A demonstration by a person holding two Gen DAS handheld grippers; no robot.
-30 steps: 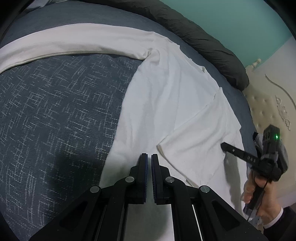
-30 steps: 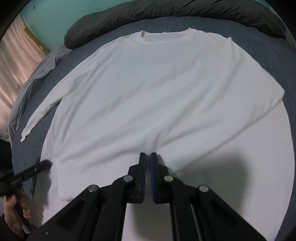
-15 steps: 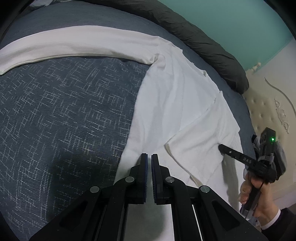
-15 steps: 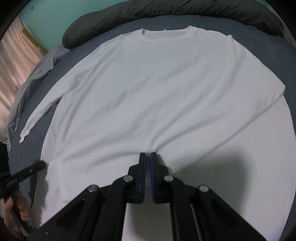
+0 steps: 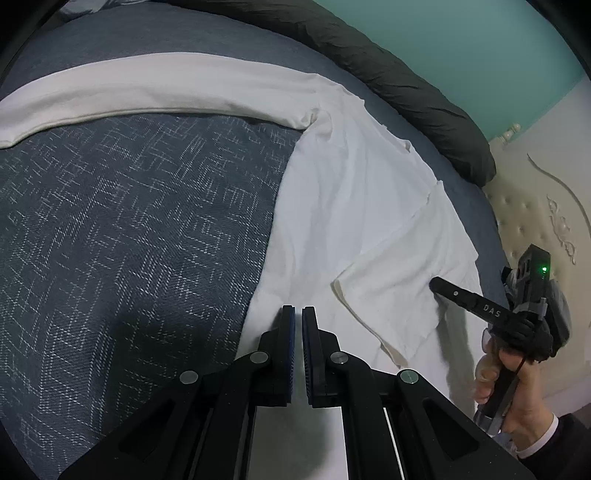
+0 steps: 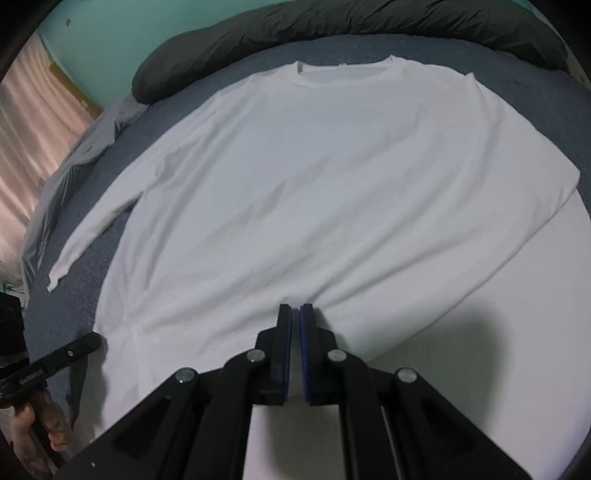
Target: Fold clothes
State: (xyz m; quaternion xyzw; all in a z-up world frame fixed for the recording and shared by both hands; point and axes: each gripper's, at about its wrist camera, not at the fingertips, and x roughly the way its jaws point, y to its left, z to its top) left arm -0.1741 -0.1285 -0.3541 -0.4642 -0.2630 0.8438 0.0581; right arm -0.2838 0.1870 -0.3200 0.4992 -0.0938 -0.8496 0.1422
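Note:
A white long-sleeved shirt (image 6: pixel 314 177) lies spread on the dark blue bedspread (image 5: pixel 129 229), collar away from me. One sleeve (image 5: pixel 155 88) stretches out to the left; the other side is folded over the body (image 5: pixel 402 266). My left gripper (image 5: pixel 298 314) is shut on the shirt's hem at the left edge. My right gripper (image 6: pixel 295 312) is shut on a pinch of the shirt's lower hem, with creases radiating from it. The right gripper also shows in the left wrist view (image 5: pixel 439 286), and the left one in the right wrist view (image 6: pixel 88 341).
A dark grey duvet roll (image 6: pixel 332 29) lies along the far side of the bed. A cream tufted headboard (image 5: pixel 535 221) stands at the right, teal wall behind. Pink curtains (image 6: pixel 33 122) and a grey sheet (image 6: pixel 74 162) are at the left.
Both grippers stay shut on the hem and have pulled it back; the shirt's body has drawn taut and shifted right in the left wrist view.

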